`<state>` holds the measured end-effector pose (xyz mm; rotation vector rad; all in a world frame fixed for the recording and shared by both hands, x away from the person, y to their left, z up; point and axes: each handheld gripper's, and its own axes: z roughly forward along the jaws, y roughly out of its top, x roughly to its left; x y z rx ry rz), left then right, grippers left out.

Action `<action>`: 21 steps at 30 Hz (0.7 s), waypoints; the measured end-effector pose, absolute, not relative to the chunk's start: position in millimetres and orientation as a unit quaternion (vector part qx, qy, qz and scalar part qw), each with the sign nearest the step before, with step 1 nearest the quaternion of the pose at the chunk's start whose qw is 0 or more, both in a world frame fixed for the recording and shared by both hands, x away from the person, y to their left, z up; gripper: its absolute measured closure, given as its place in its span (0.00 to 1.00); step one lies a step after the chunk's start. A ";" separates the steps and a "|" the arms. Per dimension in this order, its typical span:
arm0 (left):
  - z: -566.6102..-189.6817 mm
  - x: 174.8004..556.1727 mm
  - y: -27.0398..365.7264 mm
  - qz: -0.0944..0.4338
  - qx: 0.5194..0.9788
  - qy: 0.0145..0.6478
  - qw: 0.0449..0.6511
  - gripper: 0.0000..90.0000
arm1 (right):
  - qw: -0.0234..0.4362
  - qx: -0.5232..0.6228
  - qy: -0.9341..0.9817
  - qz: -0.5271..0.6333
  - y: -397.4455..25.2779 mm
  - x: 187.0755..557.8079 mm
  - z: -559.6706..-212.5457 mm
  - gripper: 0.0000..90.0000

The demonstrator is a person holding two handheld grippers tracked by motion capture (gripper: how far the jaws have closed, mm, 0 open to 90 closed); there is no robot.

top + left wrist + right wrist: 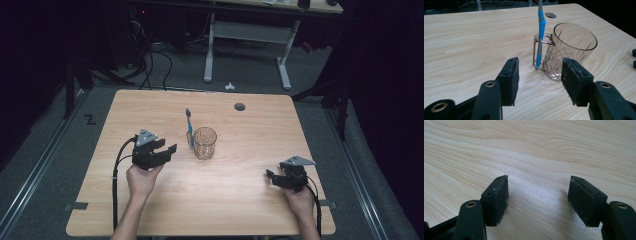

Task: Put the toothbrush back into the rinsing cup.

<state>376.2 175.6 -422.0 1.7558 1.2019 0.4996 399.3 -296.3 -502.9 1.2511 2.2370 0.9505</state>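
Blue-and-grey toothbrush (540, 37) | upright through handle of clear patterned glass mug (570, 50), mid-table (150, 200) | left gripper (537, 80) jaws apart, empty, just left of it, nearer | right gripper (537, 200) jaws apart, empty, near-right, well apart

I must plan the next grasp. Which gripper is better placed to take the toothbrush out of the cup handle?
Probably the left gripper: it is open, near the glass cup and faces the toothbrush in its handle. The right gripper is open too, but farther off over bare table.
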 end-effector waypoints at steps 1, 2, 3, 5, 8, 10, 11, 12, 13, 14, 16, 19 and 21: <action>-422.5 375.2 176.0 0.204 0.713 0.488 0.460 0.54 | 0.202 0.448 0.801 0.340 -296.3 399.3 -502.8 0.37; -423.0 374.5 176.2 0.203 0.712 0.489 0.461 0.54 | 0.203 0.448 0.801 0.340 -296.3 399.3 -502.8 0.37; -423.0 374.5 176.2 0.203 0.712 0.489 0.461 0.54 | 0.203 0.448 0.801 0.340 -296.3 399.3 -502.8 0.37; -425.5 373.0 176.1 0.203 0.712 0.491 0.460 0.54 | 0.203 0.448 0.801 0.340 -296.3 399.3 -502.8 0.37; -428.9 371.3 175.5 0.202 0.714 0.492 0.456 0.54 | 0.203 0.448 0.801 0.340 -296.3 399.3 -502.9 0.37; -430.0 370.1 175.7 0.202 0.712 0.494 0.457 0.54 | 0.203 0.448 0.801 0.340 -296.3 399.3 -502.9 0.37; -430.6 369.3 175.9 0.202 0.712 0.494 0.457 0.54 | 0.203 0.448 0.801 0.340 -296.3 399.3 -502.9 0.37; -430.6 369.3 175.9 0.202 0.712 0.494 0.457 0.54 | 0.203 0.448 0.801 0.340 -296.3 399.3 -502.9 0.37; -432.6 367.7 176.4 0.202 0.710 0.495 0.458 0.54 | 0.203 0.448 0.801 0.340 -296.3 399.3 -502.9 0.37; -433.5 367.3 176.7 0.201 0.710 0.496 0.457 0.54 | 0.203 0.448 0.801 0.340 -296.3 399.3 -502.9 0.37; -435.8 366.1 177.4 0.199 0.710 0.499 0.457 0.54 | 0.203 0.448 0.801 0.340 -296.3 399.3 -502.8 0.37; -438.0 364.2 178.5 0.198 0.708 0.500 0.457 0.54 | 0.203 0.448 0.801 0.340 -296.3 399.3 -502.9 0.37; -439.4 362.5 179.3 0.199 0.707 0.502 0.458 0.54 | 0.203 0.448 0.801 0.340 -296.3 399.3 -502.8 0.37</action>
